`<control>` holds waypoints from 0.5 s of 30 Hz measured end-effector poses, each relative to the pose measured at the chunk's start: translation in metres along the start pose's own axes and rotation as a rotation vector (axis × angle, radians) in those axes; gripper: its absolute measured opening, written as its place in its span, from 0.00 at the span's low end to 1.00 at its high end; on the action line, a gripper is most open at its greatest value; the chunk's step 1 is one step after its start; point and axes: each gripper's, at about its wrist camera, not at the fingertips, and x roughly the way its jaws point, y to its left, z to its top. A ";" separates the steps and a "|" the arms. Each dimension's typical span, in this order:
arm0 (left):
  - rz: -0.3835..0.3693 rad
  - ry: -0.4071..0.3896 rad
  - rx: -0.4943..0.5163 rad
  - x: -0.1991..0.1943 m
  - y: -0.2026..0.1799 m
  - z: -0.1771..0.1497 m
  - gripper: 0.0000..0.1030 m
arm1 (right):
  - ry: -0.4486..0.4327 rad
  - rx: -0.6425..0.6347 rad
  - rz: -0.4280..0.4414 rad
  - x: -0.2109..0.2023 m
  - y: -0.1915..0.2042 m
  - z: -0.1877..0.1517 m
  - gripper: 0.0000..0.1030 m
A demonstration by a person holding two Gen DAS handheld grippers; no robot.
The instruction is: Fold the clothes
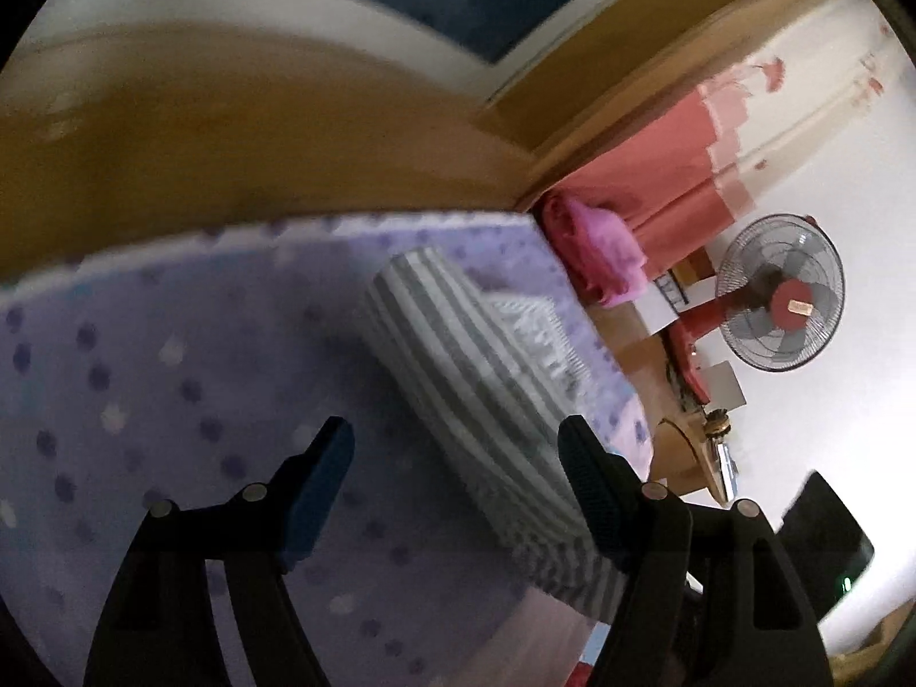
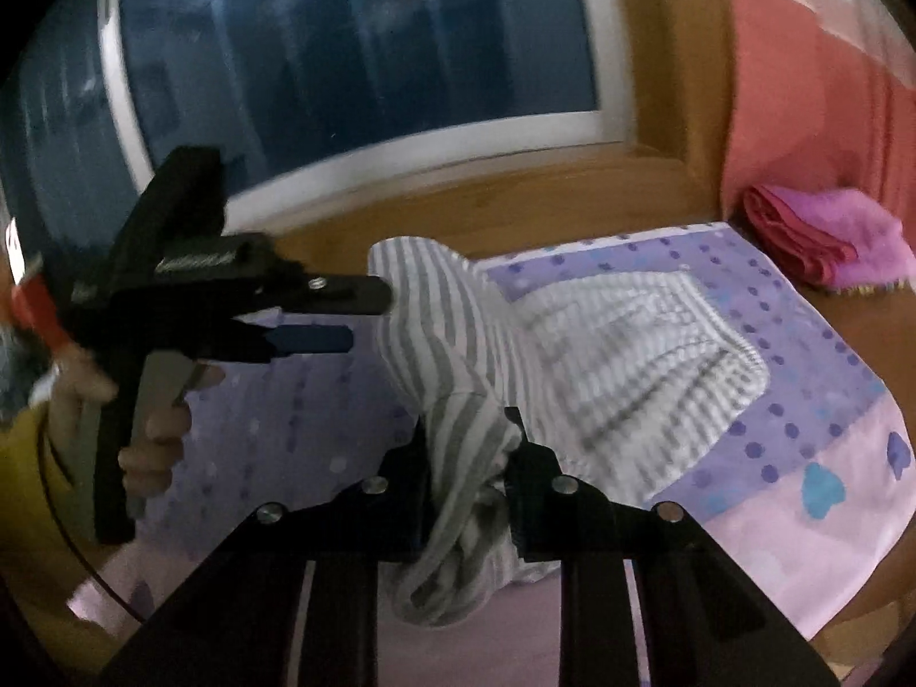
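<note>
A grey-and-white striped garment [image 2: 601, 355] lies on a purple dotted cloth [image 2: 801, 401] over the table. My right gripper [image 2: 466, 458] is shut on a bunched part of the striped garment and lifts it off the cloth. My left gripper [image 1: 452, 458] is open and empty, with the striped garment [image 1: 458, 355] just ahead between its fingers. In the right wrist view the left gripper [image 2: 360, 315] is held in a hand at the left, its fingers apart next to the raised fold.
A folded pink towel [image 2: 824, 235] lies at the far right corner, also in the left wrist view [image 1: 595, 246]. A window [image 2: 343, 57] and wooden sill sit behind the table. A red standing fan [image 1: 784, 292] and red curtain [image 1: 658, 172] are beyond.
</note>
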 end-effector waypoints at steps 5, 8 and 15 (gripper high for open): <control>0.026 0.018 0.061 0.036 -0.032 0.021 0.72 | -0.009 0.093 0.025 -0.008 -0.052 0.010 0.19; 0.049 0.041 0.086 0.066 -0.048 0.033 0.72 | 0.004 0.139 0.034 -0.016 -0.075 0.009 0.19; 0.133 0.086 0.121 0.131 -0.068 0.050 0.72 | 0.112 0.281 0.096 0.016 -0.143 -0.002 0.21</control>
